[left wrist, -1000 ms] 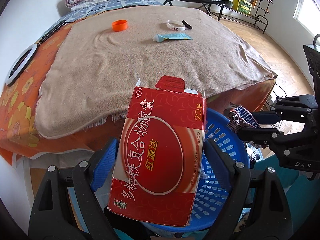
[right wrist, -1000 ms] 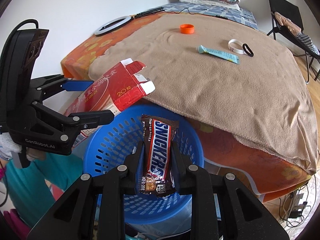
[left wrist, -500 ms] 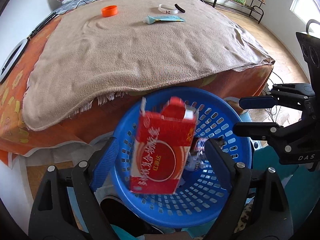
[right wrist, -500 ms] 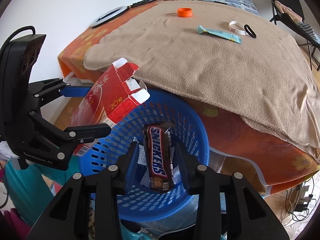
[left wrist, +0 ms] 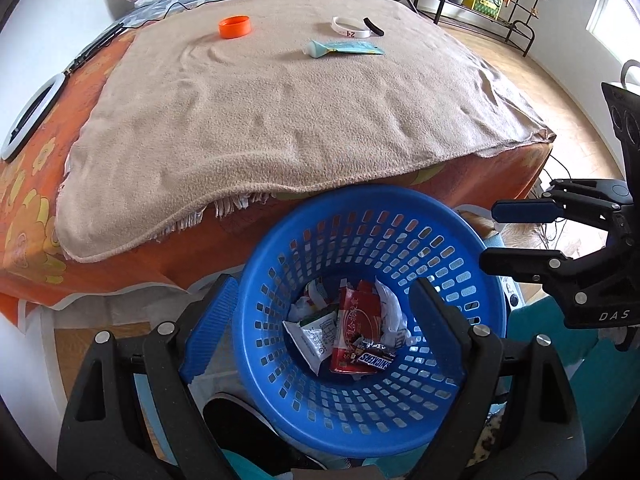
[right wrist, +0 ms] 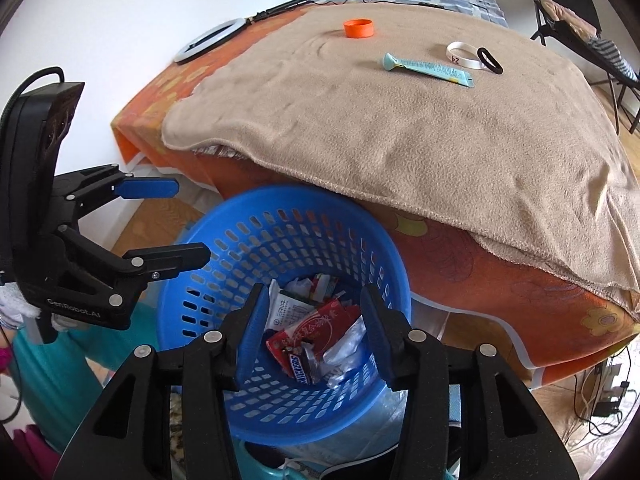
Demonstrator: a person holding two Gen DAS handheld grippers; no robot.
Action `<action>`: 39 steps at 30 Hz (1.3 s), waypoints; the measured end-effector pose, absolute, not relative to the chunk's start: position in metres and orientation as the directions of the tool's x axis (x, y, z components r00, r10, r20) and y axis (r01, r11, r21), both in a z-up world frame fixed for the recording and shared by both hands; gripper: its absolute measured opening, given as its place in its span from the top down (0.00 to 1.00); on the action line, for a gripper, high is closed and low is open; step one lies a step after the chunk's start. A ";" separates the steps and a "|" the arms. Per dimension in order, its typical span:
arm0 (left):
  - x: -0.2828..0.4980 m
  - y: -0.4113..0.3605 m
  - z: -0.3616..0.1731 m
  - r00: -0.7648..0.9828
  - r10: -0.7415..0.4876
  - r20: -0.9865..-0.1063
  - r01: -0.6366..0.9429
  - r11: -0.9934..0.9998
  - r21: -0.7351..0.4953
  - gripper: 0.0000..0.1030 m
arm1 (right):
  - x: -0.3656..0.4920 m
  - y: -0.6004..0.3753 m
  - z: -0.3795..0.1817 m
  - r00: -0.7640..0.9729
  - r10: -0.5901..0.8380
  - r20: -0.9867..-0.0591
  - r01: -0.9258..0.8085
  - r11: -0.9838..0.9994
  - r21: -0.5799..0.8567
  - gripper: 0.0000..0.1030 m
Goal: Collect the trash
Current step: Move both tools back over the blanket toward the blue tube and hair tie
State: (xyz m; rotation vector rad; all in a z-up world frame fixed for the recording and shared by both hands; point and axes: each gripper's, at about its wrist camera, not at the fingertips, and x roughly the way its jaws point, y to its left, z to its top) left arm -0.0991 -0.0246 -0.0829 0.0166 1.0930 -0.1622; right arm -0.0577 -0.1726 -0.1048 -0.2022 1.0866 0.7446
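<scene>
While both grippers, left (left wrist: 322, 312) and right (right wrist: 312, 328), are being held agape and empty over the round blue plastic basket (left wrist: 280, 240), the flat turquoise tube (right wrist: 428, 69) is lying crosswise toward the tan blanket's (right wrist: 400, 132) far edge, nearer the right.

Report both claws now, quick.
Left claw: open, holding nothing, over the basket.
Right claw: open, holding nothing, over it too.

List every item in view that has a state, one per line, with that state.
left gripper: open, empty, over the basket.
right gripper: open, empty, over the basket.
blue basket: upright, holding trash.
red box: inside the basket, flaps open.
Snickers wrapper: inside the basket, on the box.
orange cap: on the blanket, open side up.
teal tube: lying flat on the blanket.
white wristband: flat on the blanket.
</scene>
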 end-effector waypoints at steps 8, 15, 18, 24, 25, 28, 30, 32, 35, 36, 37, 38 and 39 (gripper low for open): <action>-0.092 -0.023 -0.072 0.468 -0.130 -0.874 0.129 0.989 -0.078 0.13 | -0.056 -0.174 -0.099 0.270 0.451 -0.851 -0.629 0.751 0.198 0.44; -0.074 -0.025 -0.051 0.491 -0.155 -0.857 0.141 0.985 -0.097 0.13 | -0.046 -0.178 -0.089 0.291 0.453 -0.843 -0.598 0.774 0.209 0.41; -0.064 -0.026 -0.040 0.508 -0.153 -0.848 0.156 0.984 -0.085 0.13 | -0.039 -0.181 -0.082 0.298 0.461 -0.836 -0.582 0.782 0.224 0.41; -0.035 -0.027 -0.024 0.527 -0.159 -0.835 0.181 0.981 -0.072 0.13 | -0.019 -0.191 -0.062 0.339 0.484 -0.807 -0.550 0.798 0.248 0.40; -0.030 -0.028 -0.022 0.531 -0.159 -0.833 0.187 0.980 -0.068 0.13 | -0.015 -0.191 -0.059 0.345 0.484 -0.804 -0.545 0.801 0.248 0.40; -0.014 -0.030 -0.018 0.535 -0.163 -0.829 0.202 0.977 -0.062 0.13 | 0.000 -0.194 -0.049 0.370 0.477 -0.797 -0.539 0.809 0.234 0.40; -0.003 -0.031 -0.017 0.534 -0.163 -0.829 0.209 0.976 -0.057 0.13 | 0.011 -0.196 -0.043 0.388 0.473 -0.791 -0.534 0.815 0.226 0.40; 0.010 -0.032 -0.019 0.530 -0.168 -0.831 0.216 0.975 -0.059 0.13 | 0.023 -0.200 -0.037 0.407 0.471 -0.782 -0.524 0.822 0.222 0.40; 0.030 -0.035 -0.022 0.516 -0.185 -0.836 0.224 0.971 -0.076 0.13 | 0.042 -0.204 -0.029 0.432 0.471 -0.769 -0.512 0.830 0.221 0.40; 0.036 -0.036 -0.023 0.513 -0.190 -0.837 0.227 0.970 -0.082 0.13 | 0.049 -0.206 -0.026 0.439 0.471 -0.765 -0.508 0.833 0.221 0.40; 0.042 -0.038 -0.025 0.511 -0.197 -0.837 0.231 0.969 -0.087 0.13 | 0.056 -0.206 -0.024 0.445 0.471 -0.762 -0.504 0.835 0.222 0.40; 0.049 -0.040 -0.025 0.508 -0.201 -0.837 0.235 0.968 -0.089 0.13 | 0.064 -0.207 -0.022 0.450 0.472 -0.758 -0.500 0.837 0.224 0.40; 0.055 -0.042 -0.026 0.506 -0.201 -0.839 0.240 0.967 -0.087 0.13 | 0.072 -0.208 -0.021 0.454 0.474 -0.754 -0.495 0.838 0.229 0.40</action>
